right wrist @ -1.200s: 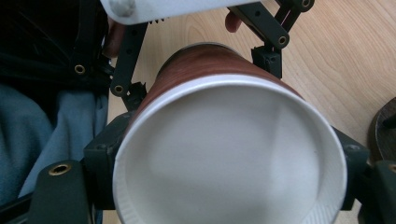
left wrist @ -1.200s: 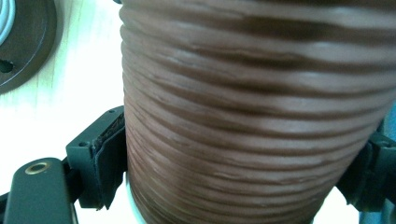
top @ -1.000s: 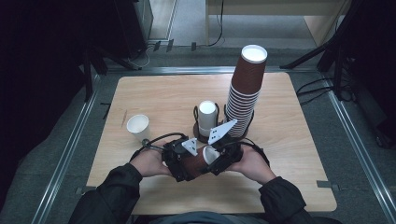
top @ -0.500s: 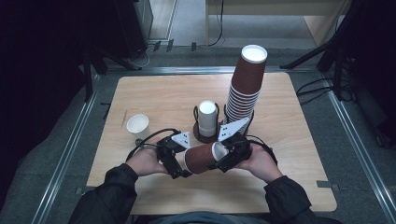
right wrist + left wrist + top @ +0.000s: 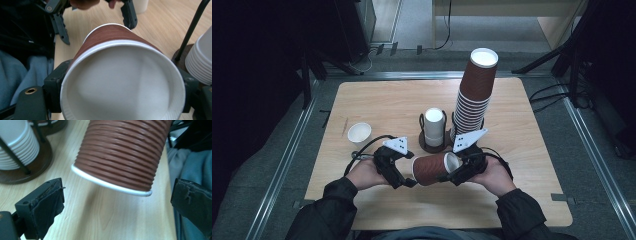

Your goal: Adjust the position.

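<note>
A brown ribbed paper cup (image 5: 434, 169) lies on its side in the air, just above the bench (image 5: 387, 102) near its front edge. The right gripper (image 5: 460, 172) holds it: its fingers (image 5: 53, 82) are squeezed on both sides of the cup near the white rim, and the open mouth of the cup faces that gripper. The cup is white inside.

The left gripper (image 5: 403, 176) sits at the closed bottom end of the cup. Its fingers (image 5: 47, 207) are spread wide apart, one on each side of the cup's base, and they do not touch it.

Behind the hands, near the middle of the bench, stands a dark round holder (image 5: 435, 145) with a short stack of white cups (image 5: 434, 126) in it. Just beside it, toward the right edge, a tall stack of brown cups (image 5: 474, 95) leans a little. A single small white cup (image 5: 359, 133) stands alone toward the left edge.

I can see no words or labels on any of the cups.
</note>
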Tool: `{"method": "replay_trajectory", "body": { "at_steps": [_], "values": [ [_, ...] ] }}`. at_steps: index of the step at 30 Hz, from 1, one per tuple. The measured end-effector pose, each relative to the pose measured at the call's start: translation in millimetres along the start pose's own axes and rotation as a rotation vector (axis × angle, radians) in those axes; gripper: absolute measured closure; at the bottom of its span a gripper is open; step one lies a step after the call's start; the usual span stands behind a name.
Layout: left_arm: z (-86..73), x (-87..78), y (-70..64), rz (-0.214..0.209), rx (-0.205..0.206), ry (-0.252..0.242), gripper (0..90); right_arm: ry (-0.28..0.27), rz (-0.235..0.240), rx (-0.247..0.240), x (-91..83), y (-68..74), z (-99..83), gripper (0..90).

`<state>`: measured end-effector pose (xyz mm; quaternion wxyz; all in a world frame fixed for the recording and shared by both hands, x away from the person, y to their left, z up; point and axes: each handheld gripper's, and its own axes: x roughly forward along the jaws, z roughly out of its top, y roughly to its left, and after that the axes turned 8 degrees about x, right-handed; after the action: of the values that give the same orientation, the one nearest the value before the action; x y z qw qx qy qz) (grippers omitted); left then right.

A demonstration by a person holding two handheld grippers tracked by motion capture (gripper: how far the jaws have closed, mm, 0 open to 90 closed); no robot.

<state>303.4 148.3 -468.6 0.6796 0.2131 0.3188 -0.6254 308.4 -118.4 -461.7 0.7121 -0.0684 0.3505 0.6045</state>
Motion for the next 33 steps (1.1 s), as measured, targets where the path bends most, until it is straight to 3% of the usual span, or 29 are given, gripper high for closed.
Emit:
{"method": "replay_trajectory", "body": {
  "at_steps": [15,20,24,27,28,33],
  "values": [
    [5.2,7.5,-3.1,-0.033,0.012,-0.052,0.0,-0.138,0.091,0.011,-4.6,7.5,8.6,20.7],
    [7.0,6.1,-3.5,-0.048,-0.005,-0.096,0.0,-0.165,0.116,0.021,-2.7,8.6,10.1,20.8],
    [10.2,5.0,-6.1,-0.036,-0.004,-0.097,0.0,-0.181,0.134,0.032,-0.7,7.2,10.1,20.7],
    [11.6,5.2,-5.4,-0.03,-0.03,-0.077,2.0,-0.186,0.142,0.036,0.1,6.0,9.1,20.7],
    [11.8,5.4,-5.7,-0.021,-0.03,-0.063,5.7,-0.185,0.143,0.039,0.1,5.9,9.1,20.9],
    [13.1,4.5,-7.2,-0.029,-0.023,-0.025,7.5,-0.172,0.142,0.023,1.7,7.3,8.6,21.0]
  ]
}}
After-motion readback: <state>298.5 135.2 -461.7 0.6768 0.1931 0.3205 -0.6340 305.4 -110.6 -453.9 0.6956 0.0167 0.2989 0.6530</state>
